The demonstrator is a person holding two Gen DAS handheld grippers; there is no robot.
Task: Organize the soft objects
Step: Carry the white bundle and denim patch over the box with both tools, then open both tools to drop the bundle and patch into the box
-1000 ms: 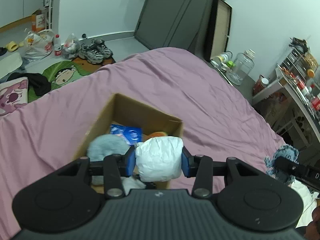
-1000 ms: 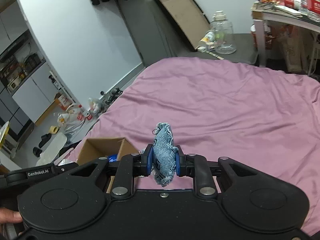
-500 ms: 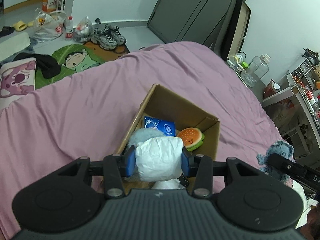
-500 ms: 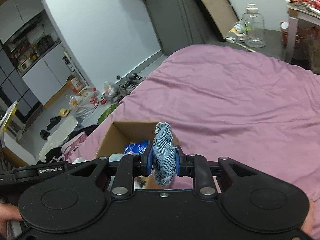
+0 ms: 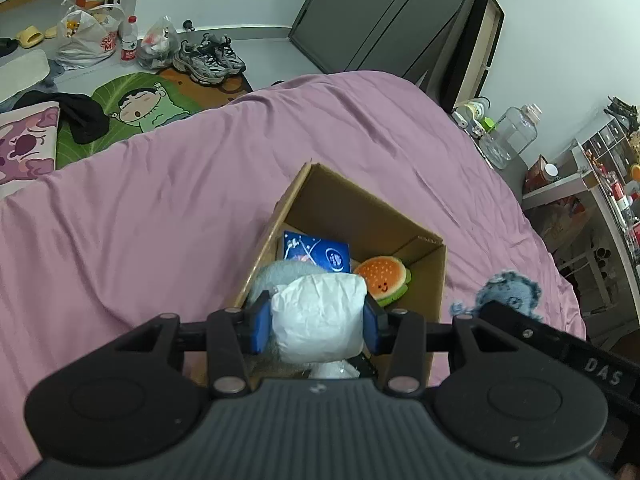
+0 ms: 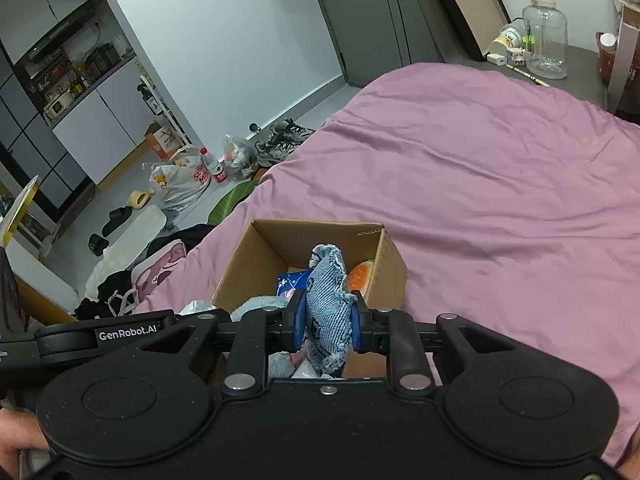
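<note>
An open cardboard box (image 5: 400, 224) (image 6: 256, 260) stands on the purple bedspread (image 5: 160, 208) (image 6: 500, 184). Inside lie a blue packet (image 5: 316, 254) (image 6: 290, 282), a plush hamburger (image 5: 384, 280) (image 6: 360, 274) and a grey-blue fuzzy toy (image 5: 280, 274) (image 6: 258, 304). My left gripper (image 5: 318, 320) is shut on a white crinkled soft bundle (image 5: 318, 316) and hangs over the box's near end. My right gripper (image 6: 326, 326) is shut on a blue denim pouch (image 6: 326, 308) (image 5: 508, 292), also above the box. In the left wrist view the right gripper's body reaches in from the right.
The floor beyond the bed's left edge holds a cartoon rug (image 5: 140, 108), sneakers (image 5: 208, 56), plastic bags (image 5: 84, 36) and a water bottle (image 5: 129, 40). A large clear jug (image 6: 546, 36) and a shelf (image 5: 592, 200) stand past the bed's far right side. A hand shows at the lower left (image 6: 16, 436).
Both grippers have moved in over the box, still holding their loads. The box interior with the packet and hamburger has come into fuller view in both views.
</note>
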